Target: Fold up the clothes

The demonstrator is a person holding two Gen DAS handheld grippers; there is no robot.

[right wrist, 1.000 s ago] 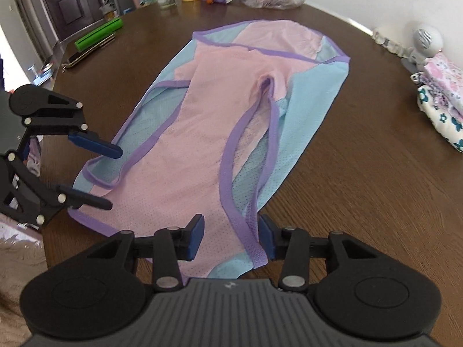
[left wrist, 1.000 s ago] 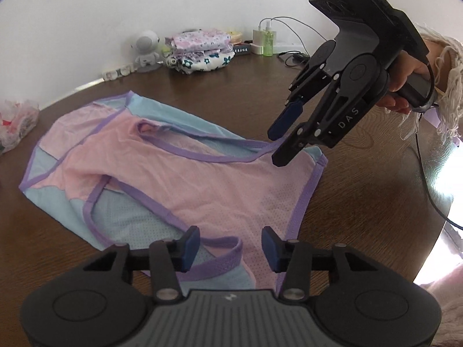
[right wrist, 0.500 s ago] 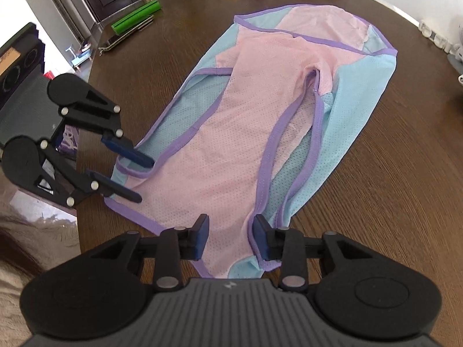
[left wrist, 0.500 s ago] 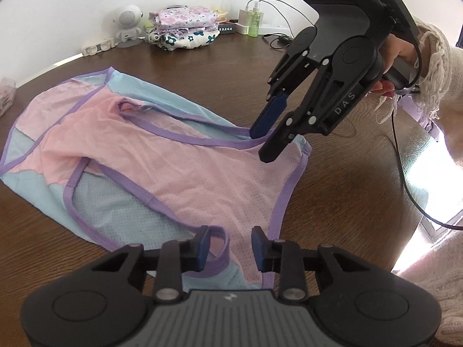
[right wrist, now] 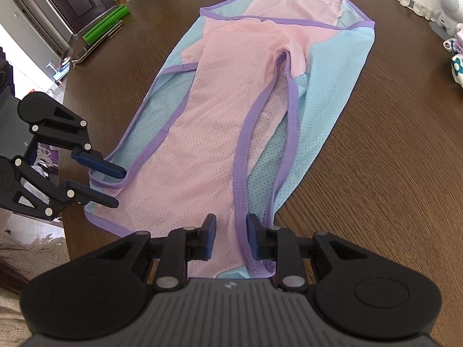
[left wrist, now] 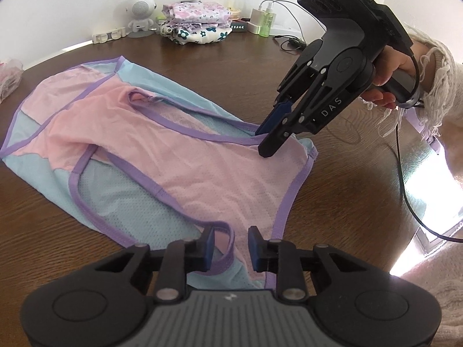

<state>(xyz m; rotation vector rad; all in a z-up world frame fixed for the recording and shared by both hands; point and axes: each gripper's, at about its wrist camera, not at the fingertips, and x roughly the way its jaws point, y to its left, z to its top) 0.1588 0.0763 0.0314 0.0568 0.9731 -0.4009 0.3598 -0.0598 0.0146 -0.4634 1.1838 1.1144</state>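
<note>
A pink and light-blue mesh garment (left wrist: 202, 167) with purple trim lies spread flat on the brown wooden table (left wrist: 332, 202). My left gripper (left wrist: 231, 245) sits low at its near corner, jaws closing, with a purple-trimmed strap loop between the pads but not pinched. In the right wrist view the garment (right wrist: 220, 110) stretches away from my right gripper (right wrist: 230, 237), whose jaws are closing around the pink cloth and a purple trim strip, a gap still showing. The left gripper (right wrist: 117, 186) straddles the left corner. The right gripper (left wrist: 262, 143) tips rest on the far hem, held by a hand (left wrist: 387, 69).
A stack of folded floral clothes (left wrist: 199, 23), a small white figure-shaped speaker (left wrist: 141, 11) and a green bottle (left wrist: 266, 23) stand along the wall. A black cable (left wrist: 405, 188) hangs past the table's right edge. A green roll (right wrist: 104, 26) lies at the far left edge.
Both grippers' jaws have narrowed around the garment's near corners. The right gripper has come down until its tips touch the hem; the left has tilted slightly.
</note>
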